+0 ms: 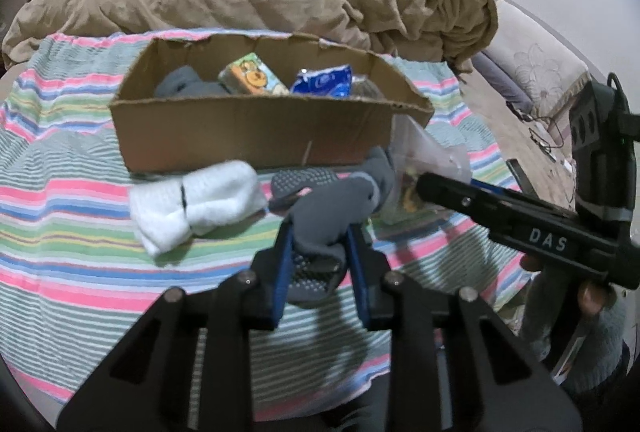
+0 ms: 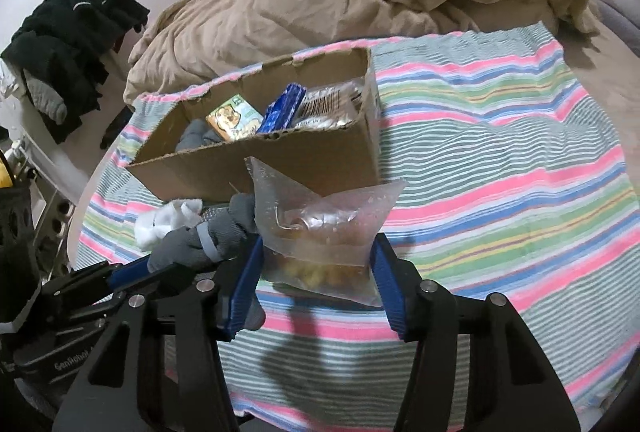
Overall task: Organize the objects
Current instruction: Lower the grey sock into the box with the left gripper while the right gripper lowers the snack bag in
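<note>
— Judging by the box (image 1: pixel 256 135), how much is packed?
— Several items. The left gripper (image 1: pixel 318 252) pinches a grey sock (image 1: pixel 332 207); the right gripper (image 2: pixel 316 272) brackets a snack bag (image 2: pixel 320 228), grip uncertain. White socks (image 1: pixel 192 207) remain on the striped cloth (image 1: pixel 80 199).

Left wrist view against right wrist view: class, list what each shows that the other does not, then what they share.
Only the left wrist view shows the sofa cushion and cables on the floor. Only the right wrist view shows the dark clothes pile and the barcoded packet in the box. Both show the cardboard box, white sock, grey sock held by the left gripper, snack bag between the right gripper's fingers, and striped cloth.
</note>
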